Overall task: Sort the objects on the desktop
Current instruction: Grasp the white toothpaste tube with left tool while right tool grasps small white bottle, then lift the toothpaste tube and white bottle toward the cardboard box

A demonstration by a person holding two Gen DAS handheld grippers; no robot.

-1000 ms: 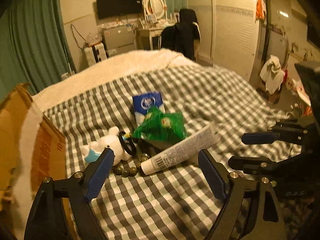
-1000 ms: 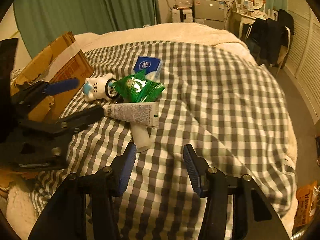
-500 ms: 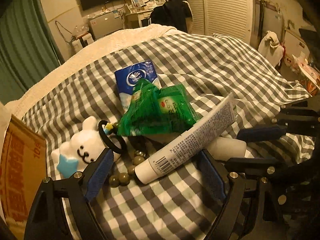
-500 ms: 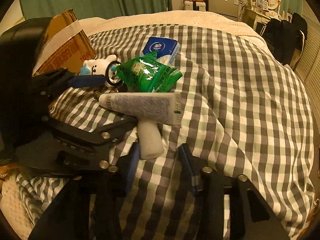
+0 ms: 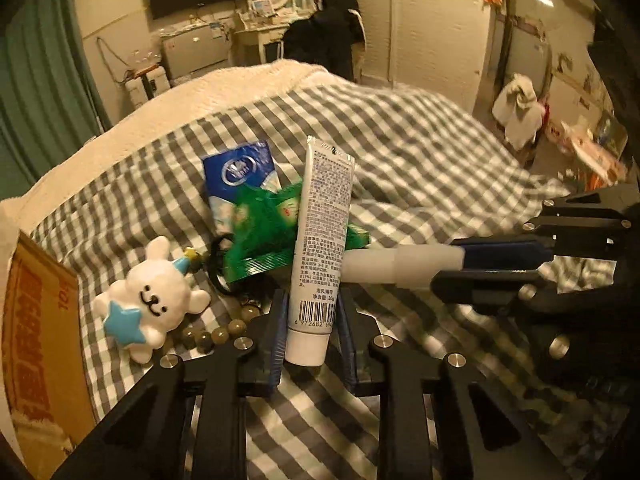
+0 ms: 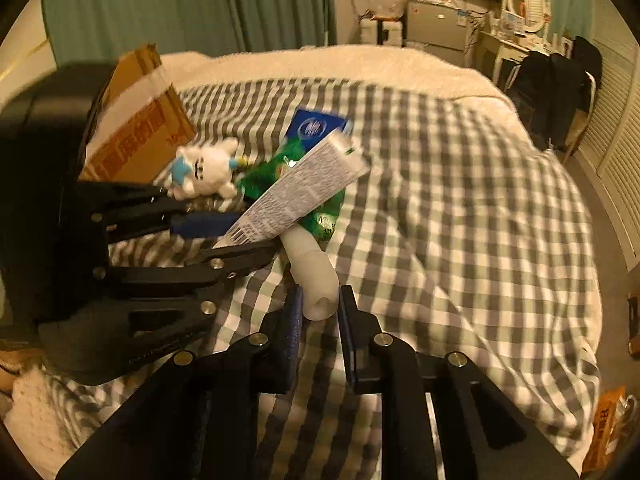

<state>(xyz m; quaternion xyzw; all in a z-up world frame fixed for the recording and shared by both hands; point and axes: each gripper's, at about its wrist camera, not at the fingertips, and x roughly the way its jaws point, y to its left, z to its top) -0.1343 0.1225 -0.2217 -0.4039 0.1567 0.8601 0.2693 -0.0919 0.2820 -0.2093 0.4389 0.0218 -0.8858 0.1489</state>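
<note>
A: Left gripper (image 5: 308, 332) jaws are closing on the toothpaste tube (image 5: 322, 240); right gripper (image 6: 319, 312) jaws are closing on the white bottle (image 6: 314, 270), both over the checked bedspread (image 6: 460, 216).

B: So it's the pickup step. Next, probably lift each clear and carry it to the cardboard box (image 5: 36, 320).

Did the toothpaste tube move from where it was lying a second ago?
Yes. The toothpaste tube lay slanted across the green packet; now its far end is tipped up toward the blue tissue pack, with the closing left gripper on its cap end.
</note>
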